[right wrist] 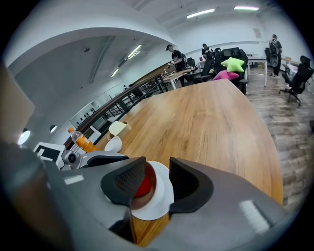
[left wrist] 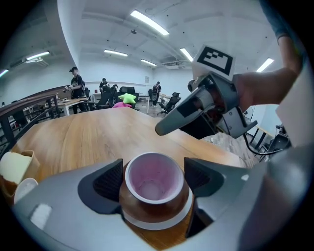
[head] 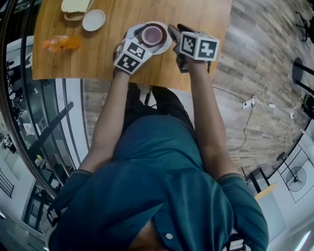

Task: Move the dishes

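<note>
LEFT: your left gripper (left wrist: 153,179) is released, pads flanking the brown cup (head: 152,35) at lower centre of its view, apparently set to clasp it | RIGHT: your right gripper (right wrist: 159,182) stands spread over the white saucer (right wrist: 159,200), likely for its rim | LOCATION: cup on saucer, near edge of tabletop (head: 122,14), top centre of head view | BEYOND: orange bottle (head: 61,43), upper left.

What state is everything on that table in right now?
Cup: upright on the plate, looks empty.
Plate: lying flat, cup on it.
Left gripper: open, jaws either side of the cup.
Right gripper: open, at the plate's rim.
Bowl: upright, looks empty.
</note>
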`<state>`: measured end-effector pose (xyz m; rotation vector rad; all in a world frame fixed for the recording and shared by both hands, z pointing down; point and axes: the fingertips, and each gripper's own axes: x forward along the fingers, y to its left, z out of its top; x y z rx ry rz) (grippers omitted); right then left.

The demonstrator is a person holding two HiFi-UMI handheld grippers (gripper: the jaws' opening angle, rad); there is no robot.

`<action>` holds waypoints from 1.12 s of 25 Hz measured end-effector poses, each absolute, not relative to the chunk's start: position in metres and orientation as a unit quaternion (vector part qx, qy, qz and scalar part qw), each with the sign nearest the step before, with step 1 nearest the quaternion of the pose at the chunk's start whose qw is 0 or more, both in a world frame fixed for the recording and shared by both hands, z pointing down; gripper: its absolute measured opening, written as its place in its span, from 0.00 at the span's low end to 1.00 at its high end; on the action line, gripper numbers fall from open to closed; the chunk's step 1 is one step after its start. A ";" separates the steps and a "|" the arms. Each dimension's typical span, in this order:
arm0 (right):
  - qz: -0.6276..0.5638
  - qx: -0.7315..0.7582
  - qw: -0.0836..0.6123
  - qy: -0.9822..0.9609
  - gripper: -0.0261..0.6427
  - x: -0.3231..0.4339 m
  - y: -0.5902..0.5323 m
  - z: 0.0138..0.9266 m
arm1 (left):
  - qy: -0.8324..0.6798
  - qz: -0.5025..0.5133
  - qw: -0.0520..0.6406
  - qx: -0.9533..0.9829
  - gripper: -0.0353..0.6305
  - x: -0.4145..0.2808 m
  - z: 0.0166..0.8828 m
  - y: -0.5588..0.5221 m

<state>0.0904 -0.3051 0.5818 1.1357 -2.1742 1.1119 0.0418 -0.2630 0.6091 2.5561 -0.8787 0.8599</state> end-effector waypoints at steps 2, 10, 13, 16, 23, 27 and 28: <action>0.409 0.409 0.227 -0.784 0.24 0.089 -0.303 0.591 | -0.307 0.302 0.153 0.889 0.62 0.040 0.612 -0.263; 0.430 0.400 0.238 -0.774 0.24 0.086 -0.295 0.616 | -0.309 0.289 0.155 0.893 0.59 0.041 0.611 -0.263; 0.435 0.397 0.237 -0.772 0.24 0.083 -0.293 0.620 | -0.309 0.282 0.155 0.895 0.59 0.039 0.606 -0.263; 0.440 0.395 0.237 -0.771 0.24 0.081 -0.291 0.623 | -0.308 0.277 0.151 0.898 0.59 0.038 0.598 -0.264; 0.451 0.390 0.239 -0.766 0.24 0.075 -0.284 0.629 | -0.311 0.262 0.137 0.903 0.59 0.029 0.569 -0.264; 0.456 0.390 0.246 -0.761 0.24 0.071 -0.281 0.634 | -0.322 0.249 0.134 0.904 0.58 0.014 0.550 -0.268; 0.457 0.391 0.247 -0.759 0.24 0.070 -0.281 0.635 | -0.326 0.246 0.133 0.903 0.58 0.009 0.546 -0.269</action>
